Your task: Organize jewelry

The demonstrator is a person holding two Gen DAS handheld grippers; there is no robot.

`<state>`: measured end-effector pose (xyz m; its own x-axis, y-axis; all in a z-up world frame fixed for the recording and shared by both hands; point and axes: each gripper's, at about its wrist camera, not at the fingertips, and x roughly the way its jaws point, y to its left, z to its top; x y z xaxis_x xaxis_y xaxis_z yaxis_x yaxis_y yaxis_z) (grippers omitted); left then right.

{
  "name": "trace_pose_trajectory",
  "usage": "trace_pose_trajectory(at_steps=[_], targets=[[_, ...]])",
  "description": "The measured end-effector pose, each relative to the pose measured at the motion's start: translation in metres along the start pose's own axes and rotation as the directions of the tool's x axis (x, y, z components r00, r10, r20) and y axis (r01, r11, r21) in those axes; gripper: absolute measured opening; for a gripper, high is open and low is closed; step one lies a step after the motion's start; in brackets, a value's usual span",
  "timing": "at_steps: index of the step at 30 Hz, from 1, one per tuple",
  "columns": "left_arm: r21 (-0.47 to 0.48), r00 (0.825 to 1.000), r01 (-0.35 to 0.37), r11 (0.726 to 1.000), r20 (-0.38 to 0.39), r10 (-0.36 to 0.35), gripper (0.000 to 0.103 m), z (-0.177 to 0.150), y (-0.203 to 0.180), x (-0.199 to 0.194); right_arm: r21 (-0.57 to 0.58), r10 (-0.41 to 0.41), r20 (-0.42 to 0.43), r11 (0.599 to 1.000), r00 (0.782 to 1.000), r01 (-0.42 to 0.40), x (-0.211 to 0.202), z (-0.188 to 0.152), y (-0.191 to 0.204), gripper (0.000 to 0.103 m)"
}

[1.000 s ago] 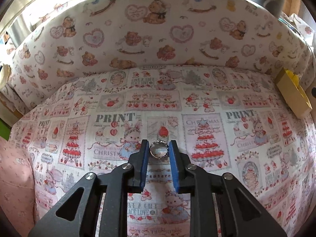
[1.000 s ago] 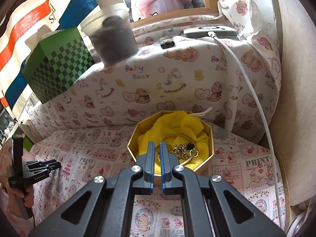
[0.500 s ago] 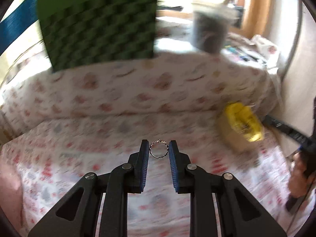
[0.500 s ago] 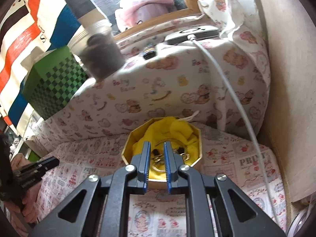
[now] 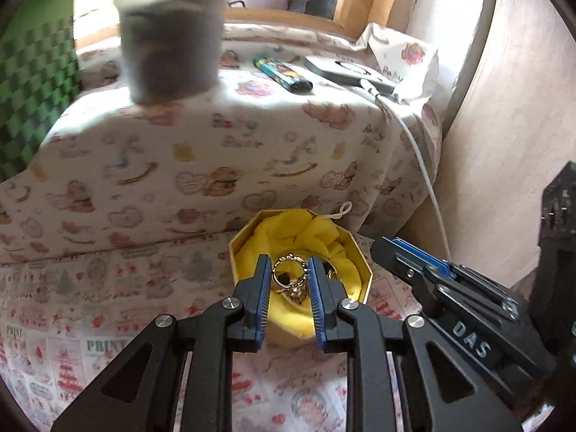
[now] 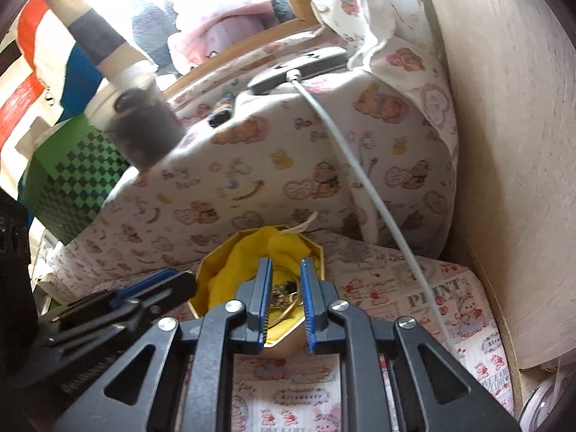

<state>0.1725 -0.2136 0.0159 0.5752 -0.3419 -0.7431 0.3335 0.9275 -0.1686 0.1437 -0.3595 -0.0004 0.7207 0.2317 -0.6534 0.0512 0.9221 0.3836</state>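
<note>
My left gripper (image 5: 289,270) is shut on a small beaded ring (image 5: 290,273) and holds it over the octagonal box (image 5: 235,252) lined with yellow cloth (image 5: 288,226). More gold jewelry (image 5: 329,270) lies inside the box. My right gripper (image 6: 284,275) is open and empty, right over the same box (image 6: 207,259), with chains and a bangle (image 6: 284,293) showing between its fingers. The right gripper also shows in the left wrist view (image 5: 414,252), and the left gripper in the right wrist view (image 6: 158,284).
The box stands on a printed cloth (image 5: 90,288) against a raised ledge draped in bear-print fabric (image 5: 216,144). On the ledge are a dark-filled plastic jar (image 5: 169,36), a lighter (image 5: 282,73) and a device with a white cable (image 5: 424,165). A wall (image 6: 504,144) stands at the right.
My left gripper has swung right with the ring, from over the open cloth to over the yellow box. My right gripper has opened from nearly shut and moved closer to the box.
</note>
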Motion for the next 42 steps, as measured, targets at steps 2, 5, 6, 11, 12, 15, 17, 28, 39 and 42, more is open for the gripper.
trace_pose_trajectory(at_steps=[2, 5, 6, 11, 12, 15, 17, 28, 39, 42], targets=[[0.001, 1.000, -0.001, 1.000, 0.003, 0.001, 0.020, 0.001, -0.001, 0.003, 0.011, 0.000, 0.000, 1.000, 1.000, 0.000, 0.000, 0.001, -0.002, 0.014], [-0.005, 0.999, 0.011, 1.000, 0.031, -0.011, 0.020, 0.001, 0.003, 0.000, 0.019, 0.004, 0.009, 1.000, 1.000, -0.004, -0.004, 0.002, -0.002, 0.015], [-0.005, 0.999, 0.011, 1.000, 0.044, -0.011, 0.023, 0.001, 0.006, -0.003, 0.021, 0.007, 0.013, 1.000, 1.000, -0.007, -0.005, 0.002, -0.002, 0.015], [0.003, 0.996, -0.046, 0.999, 0.083, 0.046, 0.042, -0.002, 0.018, -0.021, 0.004, 0.020, 0.023, 1.000, 1.000, -0.020, -0.011, 0.001, 0.003, 0.018], [0.008, 0.995, -0.048, 0.999, 0.085, 0.047, 0.042, -0.002, 0.021, -0.025, -0.002, 0.017, 0.023, 1.000, 1.000, -0.016, -0.011, 0.000, 0.004, 0.018], [-0.007, 0.989, -0.073, 0.997, 0.132, 0.073, 0.048, -0.004, 0.033, -0.044, -0.035, -0.006, 0.034, 0.999, 0.999, 0.007, -0.011, -0.003, 0.012, 0.018], [-0.014, 0.981, -0.083, 0.996, 0.177, 0.084, 0.052, -0.006, 0.041, -0.060, -0.058, -0.016, 0.045, 0.998, 0.999, 0.019, -0.011, -0.005, 0.017, 0.019], [-0.052, 0.860, -0.220, 0.974, 0.462, 0.219, 0.087, -0.045, 0.078, -0.140, -0.203, -0.012, 0.156, 0.978, 0.988, 0.044, -0.031, -0.026, 0.060, 0.041], [-0.111, 0.779, -0.267, 0.957, 0.559, 0.283, 0.102, -0.084, 0.120, -0.149, -0.250, 0.023, 0.351, 0.966, 0.936, 0.070, -0.048, -0.051, 0.086, 0.101], [-0.124, 0.781, -0.272, 0.954, 0.551, 0.294, 0.102, -0.088, 0.133, -0.140, -0.260, 0.013, 0.373, 0.961, 0.928, 0.091, -0.041, -0.057, 0.089, 0.103]])
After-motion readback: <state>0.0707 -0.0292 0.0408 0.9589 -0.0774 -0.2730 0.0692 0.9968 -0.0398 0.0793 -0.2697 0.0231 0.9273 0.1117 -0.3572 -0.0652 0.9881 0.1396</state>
